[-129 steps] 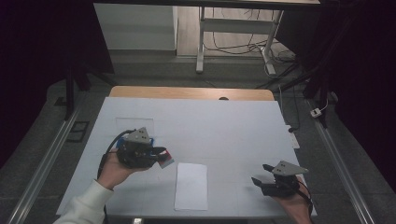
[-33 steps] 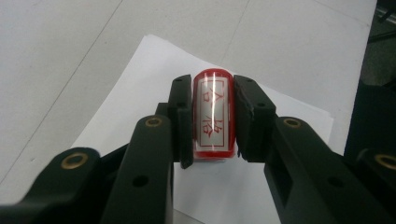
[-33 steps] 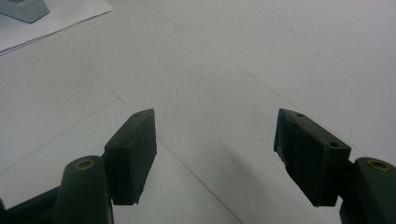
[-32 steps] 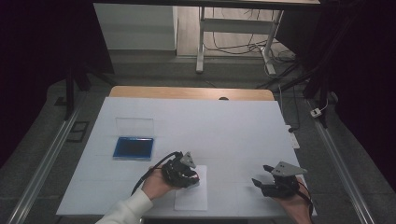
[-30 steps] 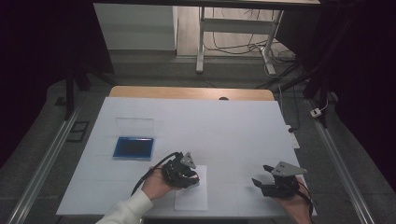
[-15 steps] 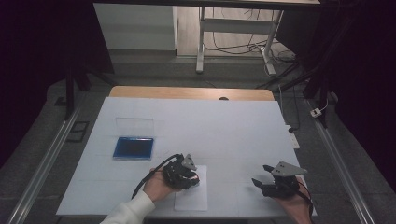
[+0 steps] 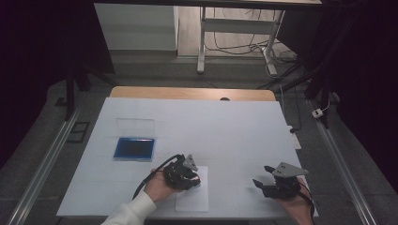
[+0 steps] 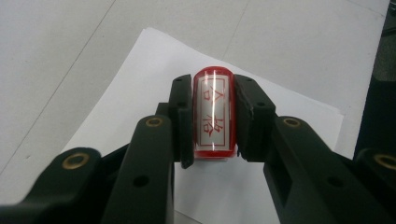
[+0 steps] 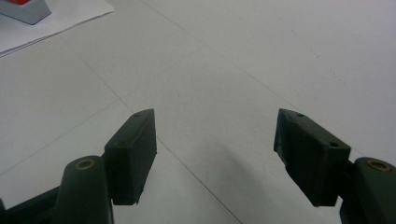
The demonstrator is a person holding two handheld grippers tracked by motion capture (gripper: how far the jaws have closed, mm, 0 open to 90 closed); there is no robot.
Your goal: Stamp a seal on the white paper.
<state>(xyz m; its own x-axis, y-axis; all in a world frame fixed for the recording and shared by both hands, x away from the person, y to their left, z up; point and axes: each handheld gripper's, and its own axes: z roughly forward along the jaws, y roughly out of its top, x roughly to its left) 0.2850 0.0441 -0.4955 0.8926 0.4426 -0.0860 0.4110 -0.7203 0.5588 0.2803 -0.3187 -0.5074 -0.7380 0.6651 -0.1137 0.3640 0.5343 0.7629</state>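
Now the left gripper (image 8: pixel 212 116) pinches a red cylindrical stamp with a white label (image 8: pixel 213 112), its long axis running along the jaws, directly over the white paper sheet (image 7: pixel 192 197); the right gripper (image 9: pixel 215 154), jaws spread and empty, rests well apart on the white table (image 7: pixel 234 126).

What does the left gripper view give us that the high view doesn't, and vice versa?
Left gripper view alone: the stamp is a red cylinder with a label of red characters, clamped between the left gripper pads, its lower end down on the paper sheet.

High view alone: the open blue ink pad with its clear lid behind it, off to the left, and the right gripper resting apart on the table with its jaws apart.

Both: the left gripper over the white paper sheet on the white table.
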